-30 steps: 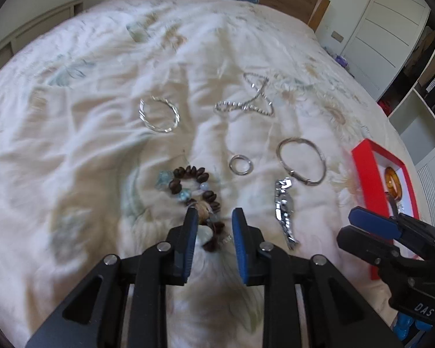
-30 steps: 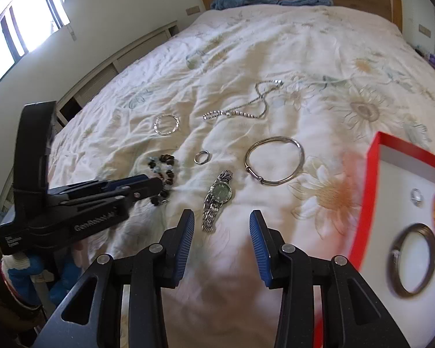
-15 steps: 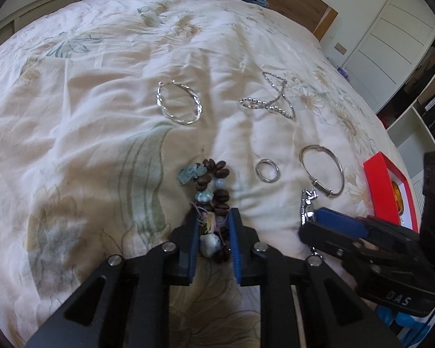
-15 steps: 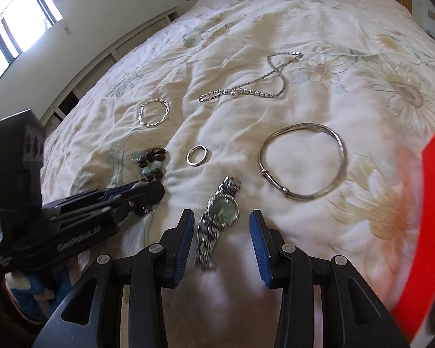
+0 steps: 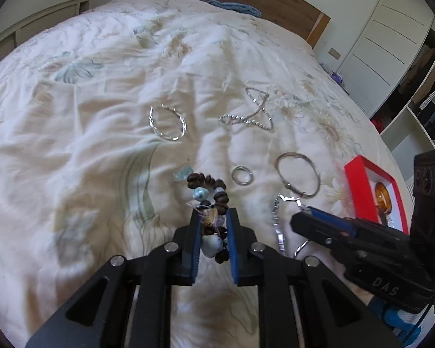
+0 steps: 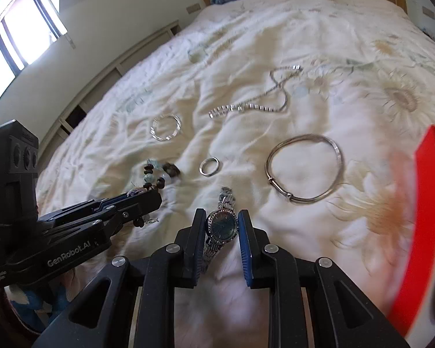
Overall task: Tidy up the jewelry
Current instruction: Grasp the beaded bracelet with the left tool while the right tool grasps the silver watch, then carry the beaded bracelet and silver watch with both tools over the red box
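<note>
On the floral bedspread point(image 5: 87, 150), my left gripper point(image 5: 214, 211) has its blue pads pressed against the near end of a brown and pale blue beaded bracelet point(image 5: 210, 187), and its jaws are closing. The bracelet's far end rests on the cover. In the right wrist view, my right gripper point(image 6: 221, 213) has the round face of a silver watch point(image 6: 221, 226) between its pads and touching both; its jaws are closing too. The watch strap trails out in front and behind. The left gripper point(image 6: 156, 200) enters that view from the left.
Further out lie a twisted silver bangle point(image 5: 167, 137), a silver chain necklace point(image 5: 246, 120), a small ring point(image 5: 233, 175) and a large silver bangle point(image 5: 288, 185). A red box point(image 5: 359, 191) holding an amber bangle point(image 5: 382, 200) sits at the right. A headboard and wardrobe stand beyond.
Both grippers came down onto the bed and narrowed. The left one closed around the beads. The right one moved forward over the watch and closed on its face.
</note>
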Tool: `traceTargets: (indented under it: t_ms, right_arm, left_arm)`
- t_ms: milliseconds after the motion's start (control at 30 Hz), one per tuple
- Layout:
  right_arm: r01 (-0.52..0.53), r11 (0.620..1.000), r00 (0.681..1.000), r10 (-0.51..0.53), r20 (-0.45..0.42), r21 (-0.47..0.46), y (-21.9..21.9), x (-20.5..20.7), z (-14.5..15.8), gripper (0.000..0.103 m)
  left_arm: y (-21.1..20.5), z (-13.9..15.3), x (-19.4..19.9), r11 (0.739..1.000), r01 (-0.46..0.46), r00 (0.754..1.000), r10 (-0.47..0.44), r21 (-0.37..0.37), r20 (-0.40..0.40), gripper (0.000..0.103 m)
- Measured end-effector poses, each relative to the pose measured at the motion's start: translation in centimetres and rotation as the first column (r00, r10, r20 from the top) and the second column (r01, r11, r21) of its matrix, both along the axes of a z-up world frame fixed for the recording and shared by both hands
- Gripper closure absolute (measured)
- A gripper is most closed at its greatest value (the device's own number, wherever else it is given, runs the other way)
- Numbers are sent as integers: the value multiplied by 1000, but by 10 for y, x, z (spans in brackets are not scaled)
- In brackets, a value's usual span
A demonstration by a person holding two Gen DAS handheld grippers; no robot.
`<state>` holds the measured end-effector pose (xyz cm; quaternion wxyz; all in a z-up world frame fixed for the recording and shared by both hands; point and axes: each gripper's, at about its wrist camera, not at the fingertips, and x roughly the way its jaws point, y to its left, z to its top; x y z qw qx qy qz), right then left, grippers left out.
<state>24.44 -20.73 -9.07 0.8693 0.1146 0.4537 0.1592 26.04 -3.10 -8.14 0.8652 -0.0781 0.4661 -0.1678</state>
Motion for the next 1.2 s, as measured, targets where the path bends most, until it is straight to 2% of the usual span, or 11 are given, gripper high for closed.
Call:
traceTargets:
  t_ms: [367,667,767,900,1000,1200]
  right_arm:
    - [68,998,992,-69,110,16,-38,-59,65,81]
    - [206,978,962,-198,187,-21,-116,-116,107,81]
    - [255,966,951,-243,190,-41,-147,-127,108,81]
    - [309,949,938,-293,184,-66,-185,-133,103,81]
    - [336,939,931,-320,179,-73,-210,-126,97,81]
    - [370,925,917,-349,193,-83,-243,-96,87,81]
  left_arm:
    - [-26,62,-45,999,37,996,-38,10,79,88]
    - [-107,92,-76,983,183,978,-179,-29,107,88]
    - [-145,93,-82,967,250,965,-244,-54,100,88]
    - [-194,87,-87,941,334,940,-329,-51,90,88]
    - [-230,77,-83,922,384,922,-380,-48,69,88]
    - [-278,55,-68,903,428,904,-427,-39,30,88]
